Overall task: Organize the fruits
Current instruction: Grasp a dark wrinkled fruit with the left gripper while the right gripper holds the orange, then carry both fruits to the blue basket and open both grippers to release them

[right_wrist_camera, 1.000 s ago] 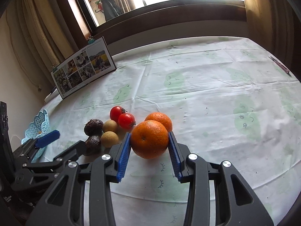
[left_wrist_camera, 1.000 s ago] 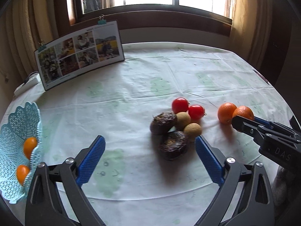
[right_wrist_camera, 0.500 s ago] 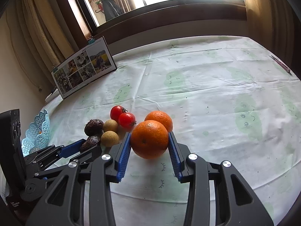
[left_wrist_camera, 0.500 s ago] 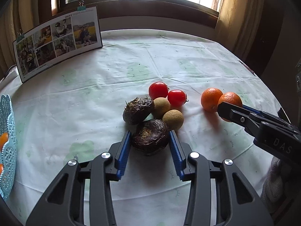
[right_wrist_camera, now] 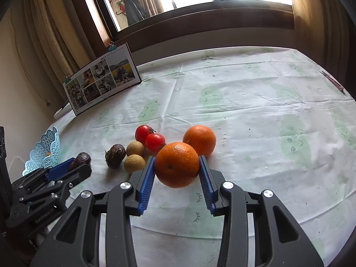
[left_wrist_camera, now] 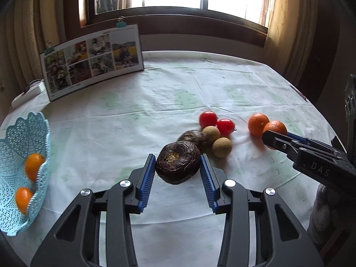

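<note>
My left gripper (left_wrist_camera: 177,166) is shut on a dark wrinkled passion fruit (left_wrist_camera: 178,165), held just above the tablecloth. A second passion fruit (left_wrist_camera: 193,137), two tan round fruits (left_wrist_camera: 221,147), two red tomatoes (left_wrist_camera: 208,119) and a loose orange (left_wrist_camera: 258,124) lie behind it. My right gripper (right_wrist_camera: 176,168) is shut on an orange (right_wrist_camera: 176,164), with the other orange (right_wrist_camera: 199,140) just behind. The blue lattice basket (left_wrist_camera: 15,146) at the far left holds two small orange fruits (left_wrist_camera: 33,166). In the right wrist view the left gripper (right_wrist_camera: 73,163) carries the passion fruit (right_wrist_camera: 82,158) near the basket (right_wrist_camera: 45,153).
A photo board (left_wrist_camera: 92,61) leans upright at the back left of the round table (left_wrist_camera: 155,102). A pen (right_wrist_camera: 332,82) lies near the right edge. Curtains and a window sill stand behind. A person's hand (left_wrist_camera: 322,211) shows at the lower right.
My left gripper went from open to shut on the near passion fruit, then lifted it and swung left toward the basket. The right gripper stays shut on its orange.
</note>
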The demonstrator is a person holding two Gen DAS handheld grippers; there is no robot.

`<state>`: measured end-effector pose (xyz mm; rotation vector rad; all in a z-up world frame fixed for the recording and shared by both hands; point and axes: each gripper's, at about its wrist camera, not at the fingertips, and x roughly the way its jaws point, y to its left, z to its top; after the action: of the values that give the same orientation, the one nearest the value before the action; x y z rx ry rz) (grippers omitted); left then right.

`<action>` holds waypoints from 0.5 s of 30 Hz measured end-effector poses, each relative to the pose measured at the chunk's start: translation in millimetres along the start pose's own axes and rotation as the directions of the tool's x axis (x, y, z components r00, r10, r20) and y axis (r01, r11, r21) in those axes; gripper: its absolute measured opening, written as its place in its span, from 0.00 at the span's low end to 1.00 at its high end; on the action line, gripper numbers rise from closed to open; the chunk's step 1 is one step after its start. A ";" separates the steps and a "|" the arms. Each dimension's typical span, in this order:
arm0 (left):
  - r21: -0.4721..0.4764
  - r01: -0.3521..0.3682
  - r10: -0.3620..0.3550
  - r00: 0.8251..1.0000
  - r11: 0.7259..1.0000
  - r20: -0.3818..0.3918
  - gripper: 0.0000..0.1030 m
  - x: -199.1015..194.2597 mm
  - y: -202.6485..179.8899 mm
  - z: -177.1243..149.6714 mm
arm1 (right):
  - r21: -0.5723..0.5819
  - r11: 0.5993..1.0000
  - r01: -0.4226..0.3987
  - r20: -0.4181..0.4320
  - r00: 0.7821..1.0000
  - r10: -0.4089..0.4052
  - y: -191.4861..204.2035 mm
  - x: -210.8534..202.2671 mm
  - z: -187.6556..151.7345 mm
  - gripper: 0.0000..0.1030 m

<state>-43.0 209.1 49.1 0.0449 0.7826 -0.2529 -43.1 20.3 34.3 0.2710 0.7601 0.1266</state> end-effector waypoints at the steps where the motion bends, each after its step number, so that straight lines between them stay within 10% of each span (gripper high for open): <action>1: -0.010 -0.009 0.009 1.000 1.000 0.006 0.41 -2.5 4.4 0.1 | -0.005 1.000 0.000 0.000 1.000 0.000 1.7 -0.3 0.0 0.38; 15: -0.122 -0.206 0.220 0.970 0.971 0.106 0.41 -41.9 72.3 7.2 | -0.070 0.997 -0.024 -0.010 1.000 0.023 36.2 -1.5 3.3 0.38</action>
<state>-49.1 286.9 79.8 0.0093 0.6661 -0.0072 -42.5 53.9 48.0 0.2127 0.7606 0.1766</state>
